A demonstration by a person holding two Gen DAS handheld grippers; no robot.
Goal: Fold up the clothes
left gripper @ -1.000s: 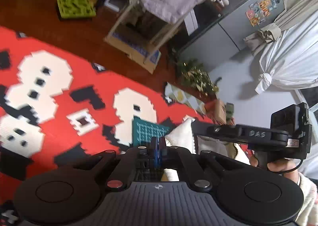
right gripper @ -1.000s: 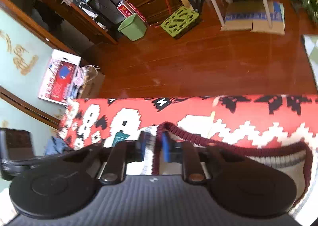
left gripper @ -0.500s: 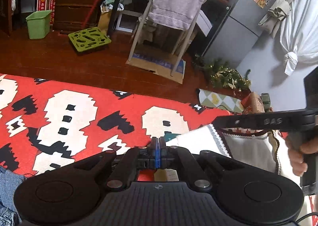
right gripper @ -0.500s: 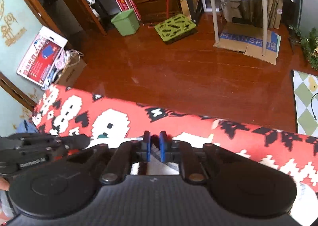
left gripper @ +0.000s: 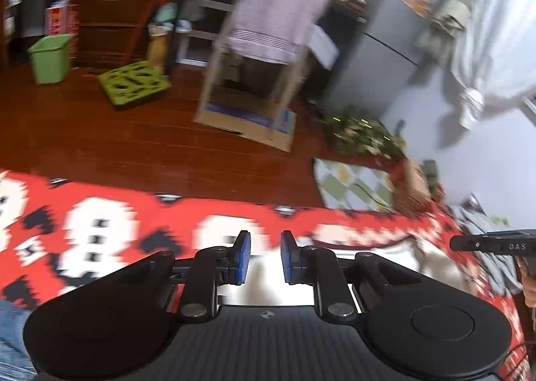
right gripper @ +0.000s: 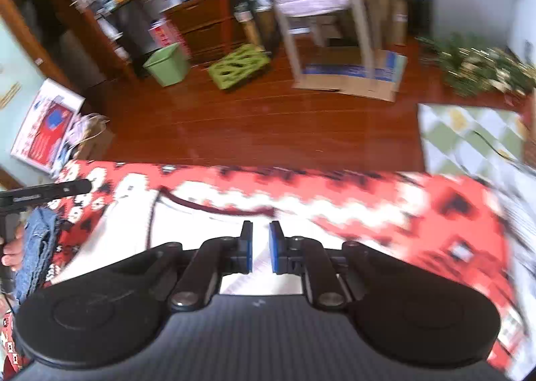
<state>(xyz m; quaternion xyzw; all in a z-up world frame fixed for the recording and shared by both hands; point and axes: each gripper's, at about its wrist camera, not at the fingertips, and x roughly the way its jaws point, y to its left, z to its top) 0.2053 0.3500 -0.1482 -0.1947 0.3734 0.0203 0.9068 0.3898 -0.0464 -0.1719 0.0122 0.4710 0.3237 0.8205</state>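
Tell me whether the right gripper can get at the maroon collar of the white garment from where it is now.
Probably yes. The right gripper is open over the white garment, and the maroon collar lies just ahead of the fingertips with nothing lying between them. The picture is blurred, so height above the cloth is unclear.

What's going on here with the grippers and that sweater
A person holds a gripper in each hand over a white sweater with a dark red collar, spread on a red patterned blanket. The left gripper and right gripper are both open, holding nothing. The pictures are blurred by motion.
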